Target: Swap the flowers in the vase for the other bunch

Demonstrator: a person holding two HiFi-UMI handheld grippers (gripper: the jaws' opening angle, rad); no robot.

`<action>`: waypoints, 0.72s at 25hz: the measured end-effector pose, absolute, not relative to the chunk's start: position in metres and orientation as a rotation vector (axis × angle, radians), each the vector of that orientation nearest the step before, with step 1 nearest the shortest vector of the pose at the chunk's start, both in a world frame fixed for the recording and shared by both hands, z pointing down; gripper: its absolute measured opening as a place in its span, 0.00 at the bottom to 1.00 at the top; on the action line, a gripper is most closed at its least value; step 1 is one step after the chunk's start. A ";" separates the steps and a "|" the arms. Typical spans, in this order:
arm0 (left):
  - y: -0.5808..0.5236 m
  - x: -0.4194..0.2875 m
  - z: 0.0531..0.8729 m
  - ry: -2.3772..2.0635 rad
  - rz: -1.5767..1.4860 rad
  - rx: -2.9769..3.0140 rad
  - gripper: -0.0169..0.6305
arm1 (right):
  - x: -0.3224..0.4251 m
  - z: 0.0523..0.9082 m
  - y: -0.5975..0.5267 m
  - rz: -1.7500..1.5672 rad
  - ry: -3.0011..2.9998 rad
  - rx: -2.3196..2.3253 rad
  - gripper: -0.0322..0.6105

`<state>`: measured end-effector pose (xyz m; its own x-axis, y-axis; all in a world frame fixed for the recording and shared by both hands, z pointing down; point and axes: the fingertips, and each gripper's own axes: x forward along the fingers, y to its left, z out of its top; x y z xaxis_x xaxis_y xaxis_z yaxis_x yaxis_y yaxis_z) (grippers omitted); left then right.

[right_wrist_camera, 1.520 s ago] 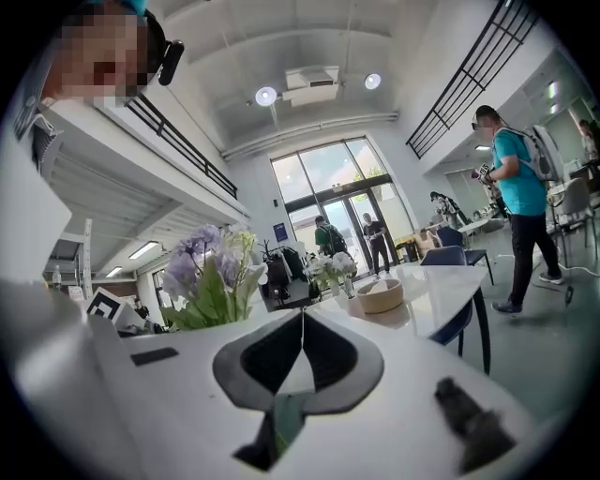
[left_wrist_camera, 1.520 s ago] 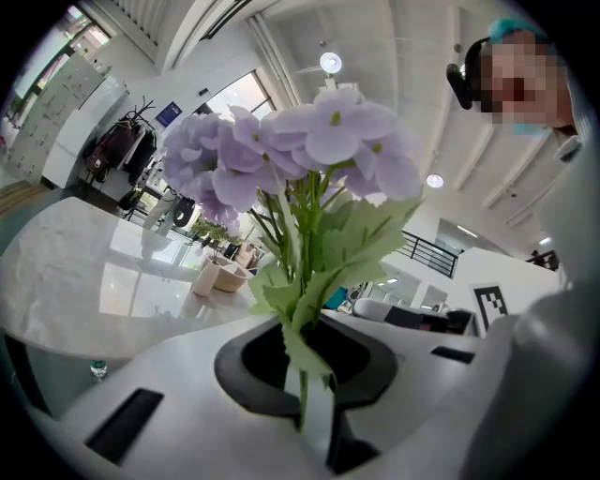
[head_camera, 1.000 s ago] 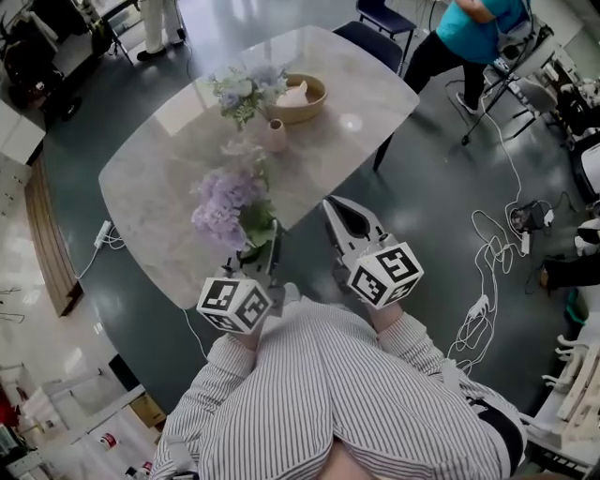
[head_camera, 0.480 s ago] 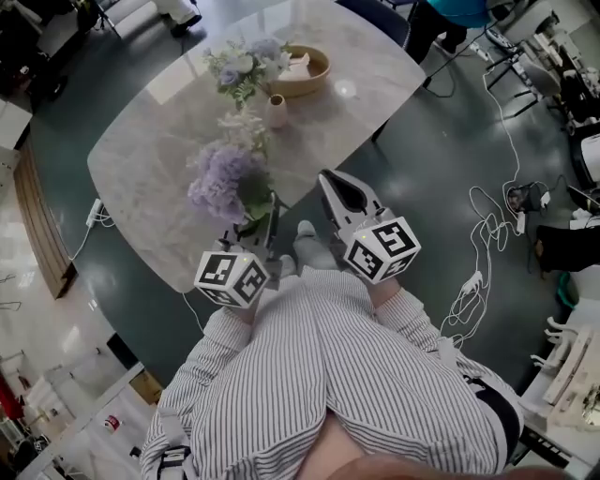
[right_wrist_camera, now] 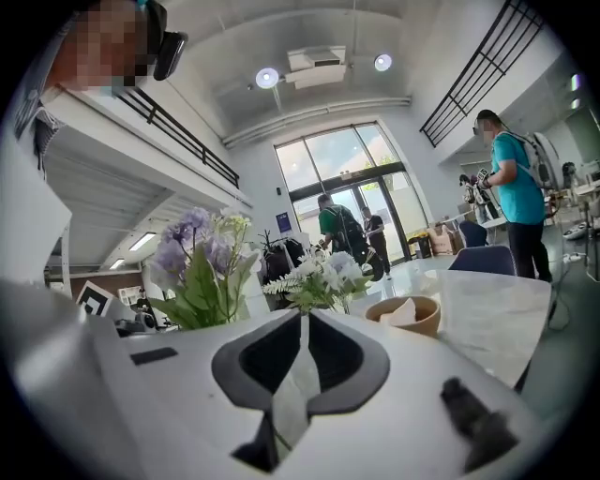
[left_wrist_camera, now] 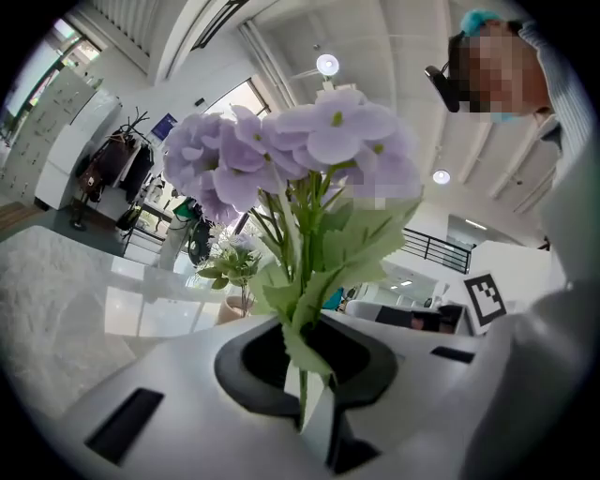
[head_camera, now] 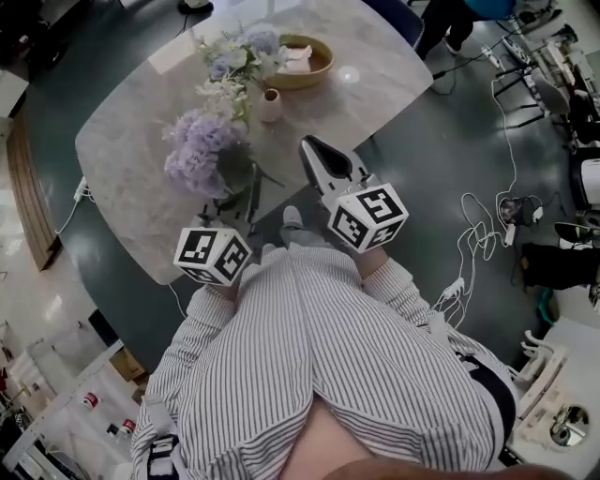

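Note:
My left gripper (head_camera: 247,214) is shut on the green stems of a bunch of purple flowers (head_camera: 200,156) and holds it over the near part of the marble table (head_camera: 122,178). In the left gripper view the stems (left_wrist_camera: 302,370) run up from between the closed jaws to the blooms (left_wrist_camera: 291,141). Farther back stands a small pink vase (head_camera: 270,105) with pale blue and white flowers (head_camera: 236,58) in it. My right gripper (head_camera: 308,144) is shut on nothing, to the right of the purple bunch and short of the vase. The right gripper view shows the vase flowers (right_wrist_camera: 323,277) straight ahead.
A wooden bowl (head_camera: 306,62) with something pale in it sits behind the vase. A dark blue chair (head_camera: 401,17) stands at the far end of the table. A person in a teal top (right_wrist_camera: 513,192) stands to the right. Cables (head_camera: 486,234) lie on the floor at the right.
Both grippers have moved forward over the table toward the vase. The purple bunch has travelled with the left gripper and stands closer to the vase.

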<state>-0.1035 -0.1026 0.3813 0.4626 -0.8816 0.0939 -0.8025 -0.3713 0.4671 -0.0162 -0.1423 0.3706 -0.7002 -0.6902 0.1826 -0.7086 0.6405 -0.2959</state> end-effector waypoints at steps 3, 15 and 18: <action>-0.121 -0.106 0.379 -1.448 -0.245 2.257 0.10 | -0.024 0.370 -0.163 0.527 -2.815 1.126 0.08; -0.177 -0.119 0.392 -1.589 -0.246 2.160 0.10 | -0.046 0.390 -0.233 0.547 -2.824 0.933 0.08; -0.178 -0.123 0.395 -1.610 -0.235 2.132 0.10 | -0.050 0.397 -0.239 0.575 -2.806 0.890 0.17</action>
<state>-0.1228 -0.1784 0.3952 0.3021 -0.9438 0.1344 -0.8660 -0.2127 0.4526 -0.0504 -0.2395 0.3967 -0.8149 -0.5250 0.2457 -0.5793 0.7518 -0.3150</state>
